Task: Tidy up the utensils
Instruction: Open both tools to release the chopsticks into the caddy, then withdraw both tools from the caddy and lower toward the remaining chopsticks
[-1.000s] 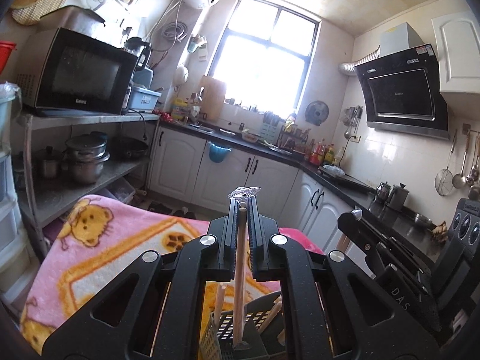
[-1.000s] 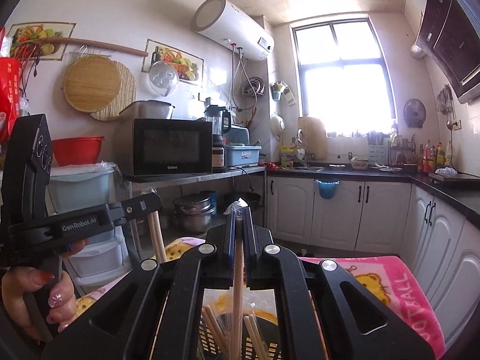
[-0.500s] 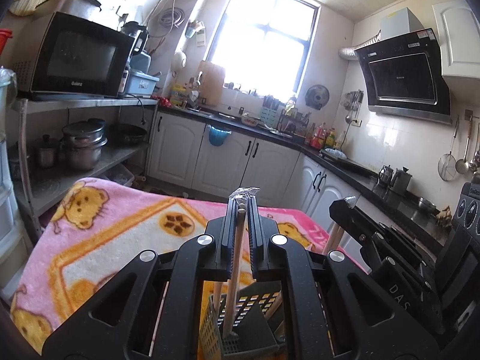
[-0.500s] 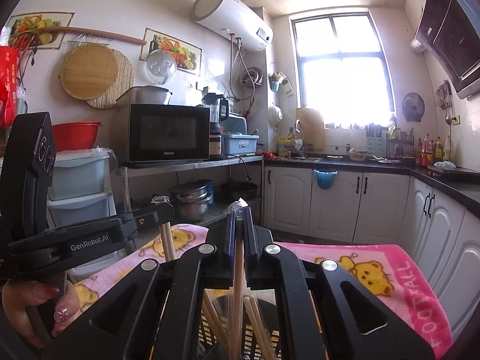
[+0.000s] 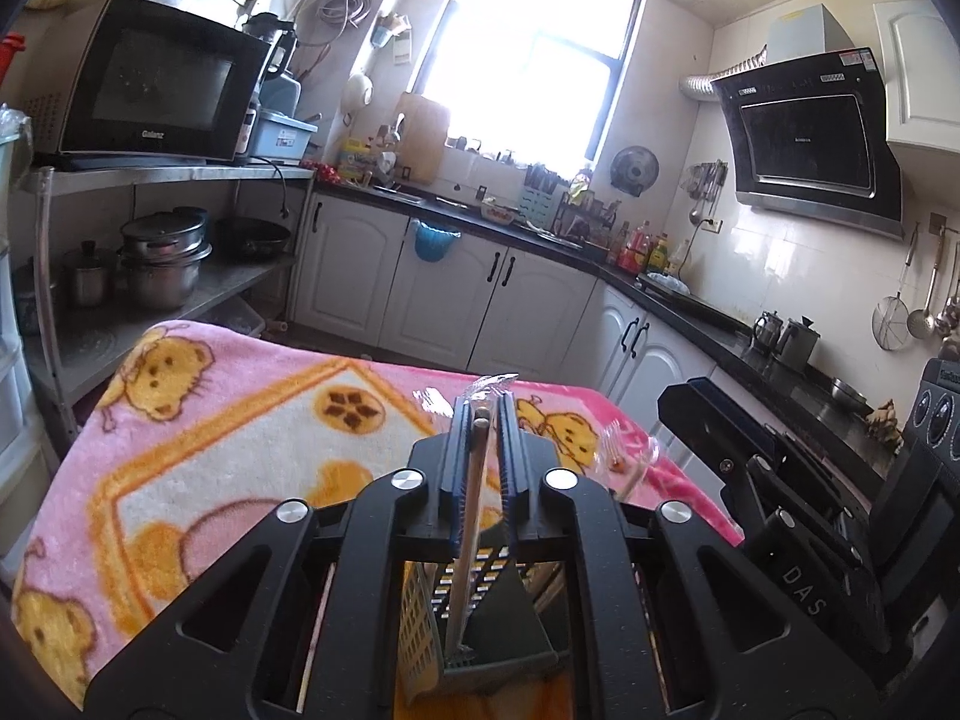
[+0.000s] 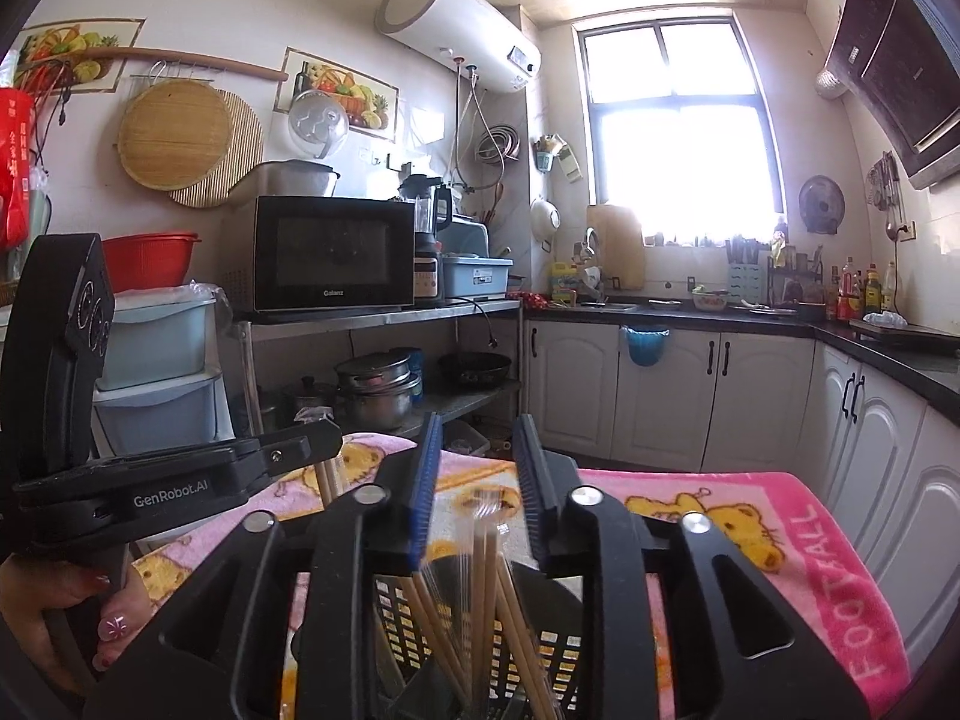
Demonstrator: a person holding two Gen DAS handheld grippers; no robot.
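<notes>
Now the right claw (image 6: 474,474) has just been opening, so its chopsticks (image 6: 480,564) stand free in the basket (image 6: 558,648); the left claw (image 5: 480,450) pinches one chopstick (image 5: 471,510) upright over it.

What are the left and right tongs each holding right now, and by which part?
Left tongs clamp a wooden chopstick by its top end. Right tongs hold nothing; jaws have just opened, chopsticks standing free in the basket.

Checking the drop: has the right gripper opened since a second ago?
Yes. The right gripper has just been opening; its pads now stand clear of the chopsticks in the basket.
</notes>
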